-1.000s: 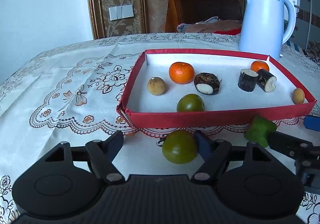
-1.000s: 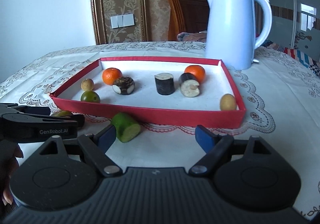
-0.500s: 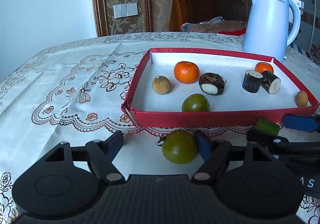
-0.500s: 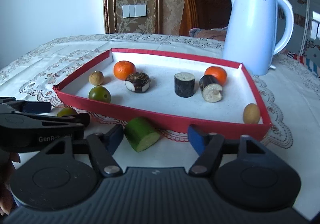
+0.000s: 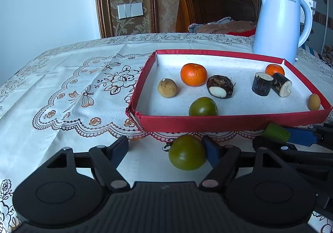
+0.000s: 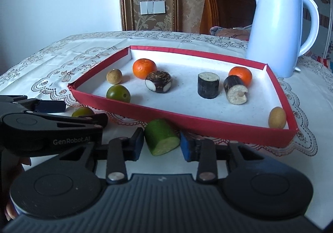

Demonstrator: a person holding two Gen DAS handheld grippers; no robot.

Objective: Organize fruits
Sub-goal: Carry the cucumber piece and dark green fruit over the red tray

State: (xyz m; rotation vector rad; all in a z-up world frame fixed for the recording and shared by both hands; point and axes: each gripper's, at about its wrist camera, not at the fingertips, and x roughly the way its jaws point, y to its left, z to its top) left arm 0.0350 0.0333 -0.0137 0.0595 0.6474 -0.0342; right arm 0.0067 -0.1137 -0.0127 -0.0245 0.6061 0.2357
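Green, cut at one end: the cucumber piece point(image 6: 162, 137) lies on the tablecloth point(image 5: 68, 79) just in front of the red tray point(image 6: 187, 123), now squarely between the right gripper point(image 6: 160, 143) fingers. A second ago those jaws stood wide, with the piece off to their left; they are closing now, pads at or almost at its sides, though firm contact can't be confirmed. Judgement: the pick is nearly made, and lifting it over the near rim comes next.

Left gripper point(image 5: 166, 149) unchanged, jaws wide apart. Green tomato point(image 5: 187, 152) sits on the cloth against its right pad, with a clear gap to the left pad, so not gripped.

Already in the tray: two tangerines, another green tomato, dark cut pieces, two small tan fruits. White kettle point(image 6: 278, 29) behind. The two green items outside are what's left.
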